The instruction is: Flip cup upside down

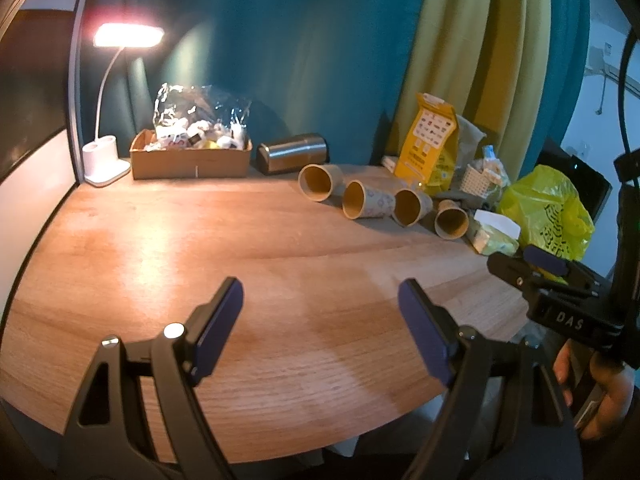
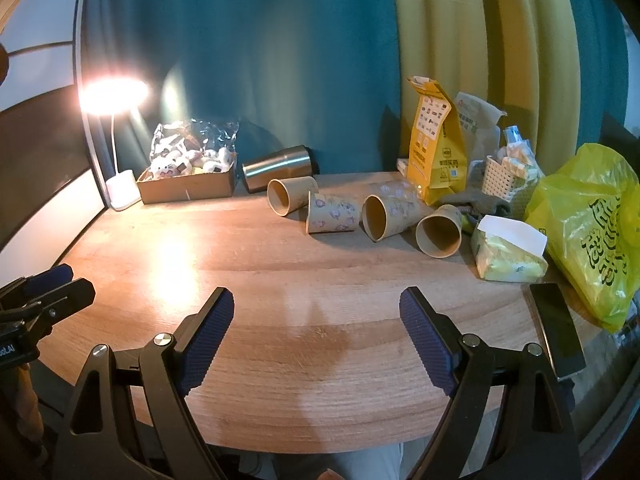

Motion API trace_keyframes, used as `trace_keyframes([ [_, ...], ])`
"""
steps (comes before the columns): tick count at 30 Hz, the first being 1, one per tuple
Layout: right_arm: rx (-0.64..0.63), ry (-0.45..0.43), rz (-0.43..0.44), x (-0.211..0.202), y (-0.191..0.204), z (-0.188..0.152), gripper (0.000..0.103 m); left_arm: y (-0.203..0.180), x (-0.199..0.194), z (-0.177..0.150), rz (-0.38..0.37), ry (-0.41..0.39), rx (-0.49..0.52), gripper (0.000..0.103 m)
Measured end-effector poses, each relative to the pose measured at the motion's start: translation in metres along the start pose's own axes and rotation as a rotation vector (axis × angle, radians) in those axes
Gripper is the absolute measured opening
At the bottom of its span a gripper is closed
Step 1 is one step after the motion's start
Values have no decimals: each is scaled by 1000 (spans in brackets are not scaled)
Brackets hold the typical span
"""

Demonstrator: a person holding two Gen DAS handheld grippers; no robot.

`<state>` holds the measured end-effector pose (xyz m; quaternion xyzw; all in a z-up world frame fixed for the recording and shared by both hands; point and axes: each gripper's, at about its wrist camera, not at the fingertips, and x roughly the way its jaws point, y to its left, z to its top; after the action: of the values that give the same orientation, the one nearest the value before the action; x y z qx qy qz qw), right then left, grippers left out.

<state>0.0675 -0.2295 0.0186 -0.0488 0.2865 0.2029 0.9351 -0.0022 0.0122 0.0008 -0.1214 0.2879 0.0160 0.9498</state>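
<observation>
Several brown paper cups lie on their sides at the back right of the wooden table (image 2: 280, 280). In the right wrist view they are a left cup (image 2: 288, 195), a patterned cup (image 2: 332, 213), a third cup (image 2: 386, 216) and a right cup (image 2: 439, 230). The left wrist view shows the same row, starting with the left cup (image 1: 318, 181). My left gripper (image 1: 320, 304) is open and empty above the near table. My right gripper (image 2: 316, 312) is open and empty, well short of the cups, and also shows at the right of the left wrist view (image 1: 536, 264).
A steel tumbler (image 2: 278, 167) lies behind the cups. A cardboard box (image 2: 188, 184) of wrapped items and a lit lamp (image 2: 120, 188) stand back left. A yellow pouch (image 2: 438, 148), white basket (image 2: 506, 178), tissue pack (image 2: 508, 256), yellow bag (image 2: 596, 232) and phone (image 2: 558, 328) crowd the right.
</observation>
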Motion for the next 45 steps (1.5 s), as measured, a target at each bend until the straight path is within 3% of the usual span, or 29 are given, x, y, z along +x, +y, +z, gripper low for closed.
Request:
trace_keyframes([
  [45,-1,27,5,20,-3,9,87,11,15,13,21,-8,-13,81],
])
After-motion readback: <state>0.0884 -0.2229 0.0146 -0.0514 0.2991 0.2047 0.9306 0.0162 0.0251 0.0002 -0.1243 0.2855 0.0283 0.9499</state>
